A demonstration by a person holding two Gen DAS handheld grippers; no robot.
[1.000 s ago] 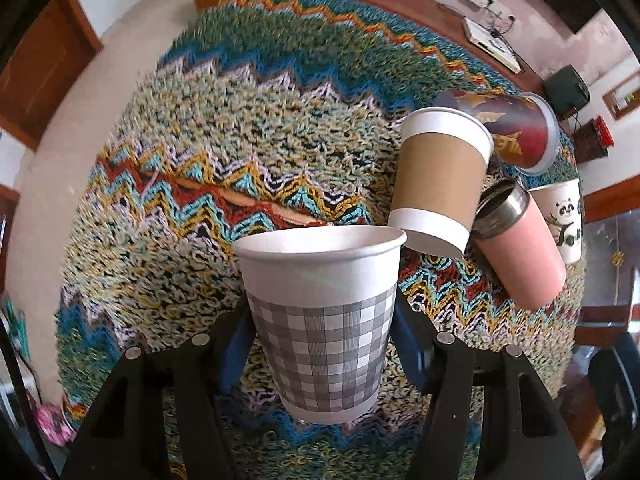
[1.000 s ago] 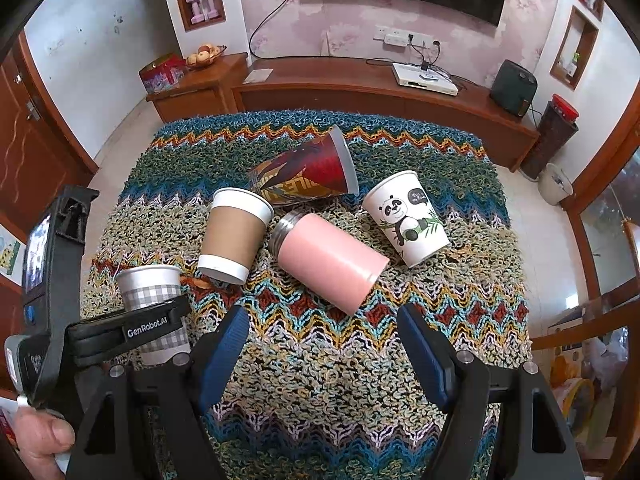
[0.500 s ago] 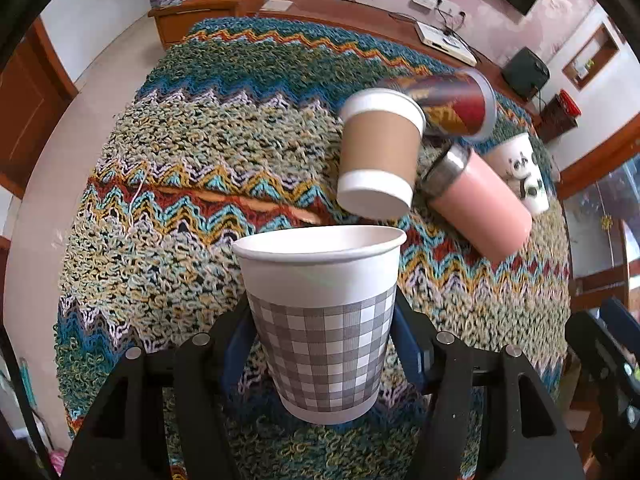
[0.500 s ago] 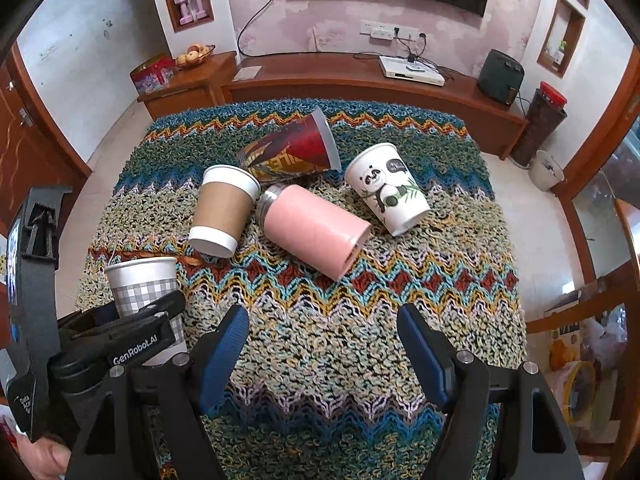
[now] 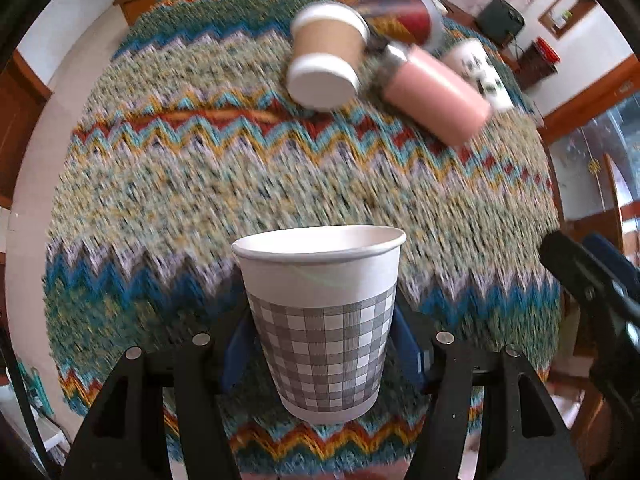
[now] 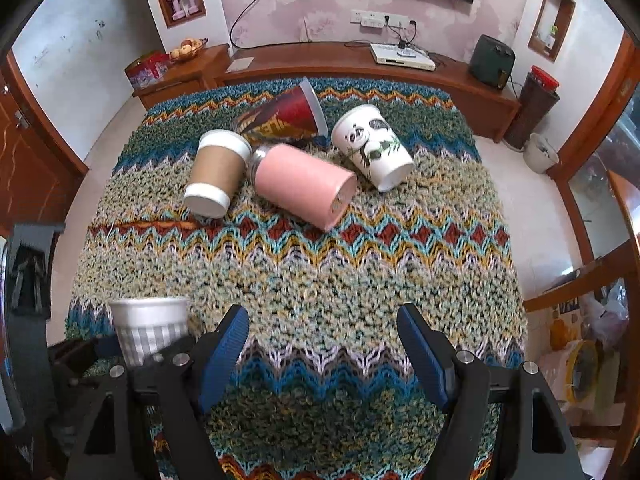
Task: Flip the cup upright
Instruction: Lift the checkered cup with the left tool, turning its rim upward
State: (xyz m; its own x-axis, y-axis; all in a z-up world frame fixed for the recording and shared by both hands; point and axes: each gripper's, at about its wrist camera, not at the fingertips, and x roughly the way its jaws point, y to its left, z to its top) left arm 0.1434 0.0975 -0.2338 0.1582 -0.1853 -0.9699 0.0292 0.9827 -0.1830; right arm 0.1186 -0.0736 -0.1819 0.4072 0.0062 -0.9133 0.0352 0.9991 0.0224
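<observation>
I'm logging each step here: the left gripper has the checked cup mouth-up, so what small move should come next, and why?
Probably lower the checked cup straight down onto the knitted cloth and only then open the left gripper. The cup is upright between its fingers, but whether its base touches the cloth cannot be told.

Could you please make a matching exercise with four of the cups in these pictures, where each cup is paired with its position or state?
Things:
1. checked cup
2. brown cup
3. pink tumbler
4. panda cup

States:
A. lying between two other cups
B. upright, held between the left gripper fingers
C. on its side, farthest right
D. on its side, white base toward the camera

Pairs: 1-B, 2-D, 3-A, 4-C
</observation>
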